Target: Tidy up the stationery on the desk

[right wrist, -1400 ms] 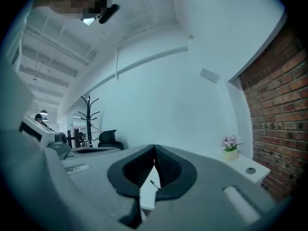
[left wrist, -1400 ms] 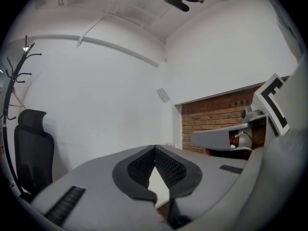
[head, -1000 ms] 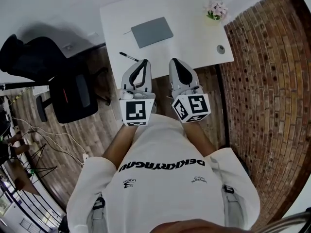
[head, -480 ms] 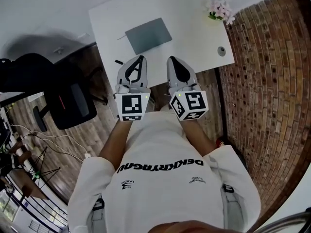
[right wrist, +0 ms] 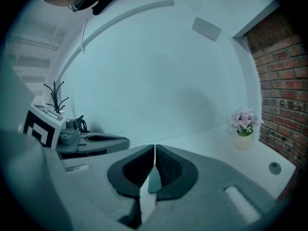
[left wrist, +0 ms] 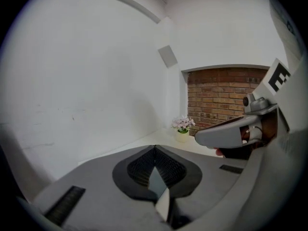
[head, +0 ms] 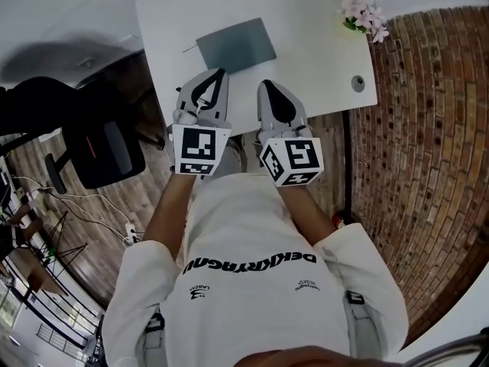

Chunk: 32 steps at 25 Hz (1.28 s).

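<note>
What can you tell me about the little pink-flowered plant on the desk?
The plant has pale pink blossoms over green leaves in a small cream pot. It stands upright at the far right corner of the white desk, near the brick wall. Only the desk touches it.

Bold dark lettering (head: pixel 252 261) runs across the white shirt (head: pixel 252 312) at lower middle of the frame, reading roughly "DEKKRYAGNU"; two small prints beneath stay illegible.

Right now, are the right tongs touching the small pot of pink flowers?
Apart: head view shows bare white desk between the right tongs and the small pot of pink flowers.
</note>
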Available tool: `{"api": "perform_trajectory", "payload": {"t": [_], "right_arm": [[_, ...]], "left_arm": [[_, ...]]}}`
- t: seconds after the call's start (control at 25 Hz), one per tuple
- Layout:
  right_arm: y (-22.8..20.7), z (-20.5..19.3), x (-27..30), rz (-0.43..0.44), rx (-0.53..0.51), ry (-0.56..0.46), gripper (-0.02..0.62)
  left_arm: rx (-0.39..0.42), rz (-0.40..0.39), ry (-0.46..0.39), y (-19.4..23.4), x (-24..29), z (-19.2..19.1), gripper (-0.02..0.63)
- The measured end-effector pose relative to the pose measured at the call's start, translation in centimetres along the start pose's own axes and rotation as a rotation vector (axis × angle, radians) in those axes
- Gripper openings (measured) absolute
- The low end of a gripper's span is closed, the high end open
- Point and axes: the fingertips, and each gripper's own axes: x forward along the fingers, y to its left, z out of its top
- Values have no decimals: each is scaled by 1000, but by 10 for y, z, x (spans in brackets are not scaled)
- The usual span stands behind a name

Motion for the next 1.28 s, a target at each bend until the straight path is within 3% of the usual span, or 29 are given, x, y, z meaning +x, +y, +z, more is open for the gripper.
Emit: {"api": "perform_trajectory", "payload": {"t": [0.2, 0.44, 0.72, 1.04, 1.28], "right_arm": [[-16, -19, 27, 16, 24, 51, 11], [-36, -45, 48, 8, 68, 109, 43], [-62, -80, 80, -11, 197, 192, 87], [-68, -128, 108, -25, 299, 304, 107], [-83, -158, 118, -116, 442, 347, 114]], "left_arm": [[-8, 2, 74, 9, 36, -24, 0], [28, -50, 167, 12, 75, -45, 54], [90, -119, 276, 29, 123, -67, 92], [211, -241, 420, 37, 164, -103, 106], [325, -307, 499, 44, 192, -123, 112]]}}
